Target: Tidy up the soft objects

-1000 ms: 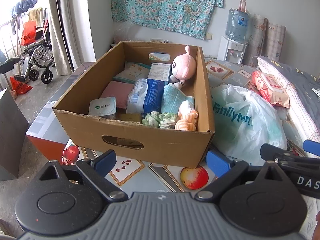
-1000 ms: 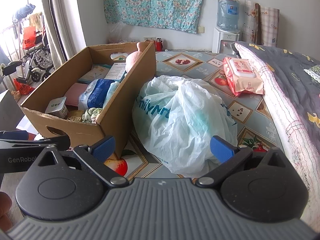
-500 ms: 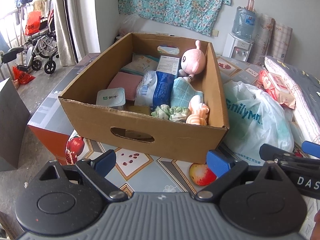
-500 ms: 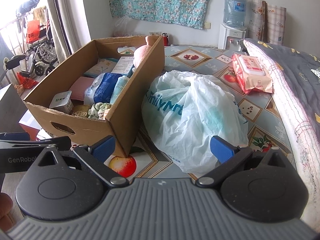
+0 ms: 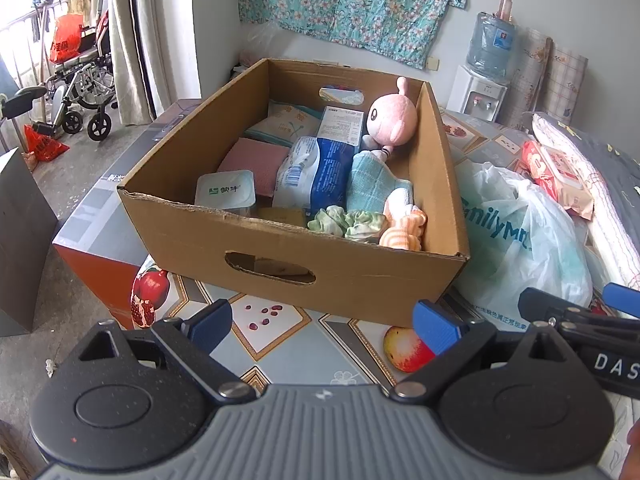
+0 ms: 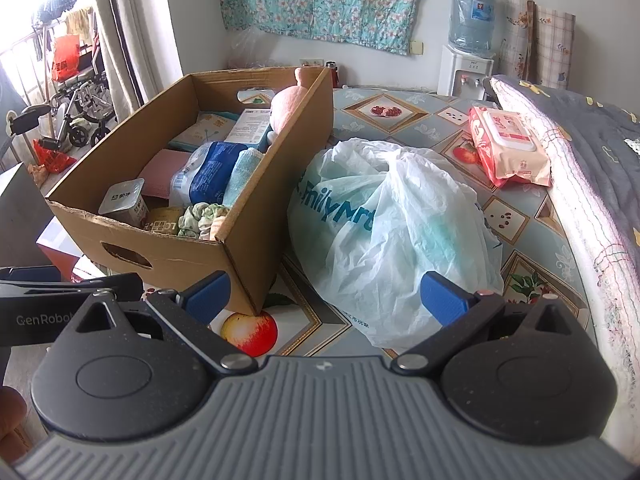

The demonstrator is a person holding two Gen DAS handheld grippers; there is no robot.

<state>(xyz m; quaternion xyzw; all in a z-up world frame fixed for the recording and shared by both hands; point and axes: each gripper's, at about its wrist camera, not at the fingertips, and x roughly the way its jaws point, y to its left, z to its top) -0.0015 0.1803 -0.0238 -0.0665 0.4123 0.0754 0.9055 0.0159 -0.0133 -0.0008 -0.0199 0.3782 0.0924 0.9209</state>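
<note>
An open cardboard box (image 5: 304,248) (image 6: 168,256) stands on the patterned table and holds a pink plush toy (image 5: 390,122) (image 6: 286,108), a teal towel (image 5: 372,184), a green scrunchie (image 5: 344,222), an orange-striped soft item (image 5: 402,228), a blue-white pack (image 5: 316,172) and a yoghurt cup (image 5: 226,192). A white plastic bag (image 6: 388,224) (image 5: 520,236) lies right of the box. My left gripper (image 5: 322,326) is open in front of the box, holding nothing. My right gripper (image 6: 324,294) is open before the bag and the box's corner, also holding nothing.
A wet-wipes pack (image 6: 508,144) lies at the far right beside a folded quilt (image 6: 580,184). A water dispenser (image 6: 466,36) stands at the back wall. A wheelchair (image 5: 76,92) is on the floor at left. The table's left side drops to an orange-sided edge (image 5: 92,268).
Both grippers have risen and drawn back a little, so the box and bag look slightly lower and farther. Both stayed open; nothing in the box or bag moved.
</note>
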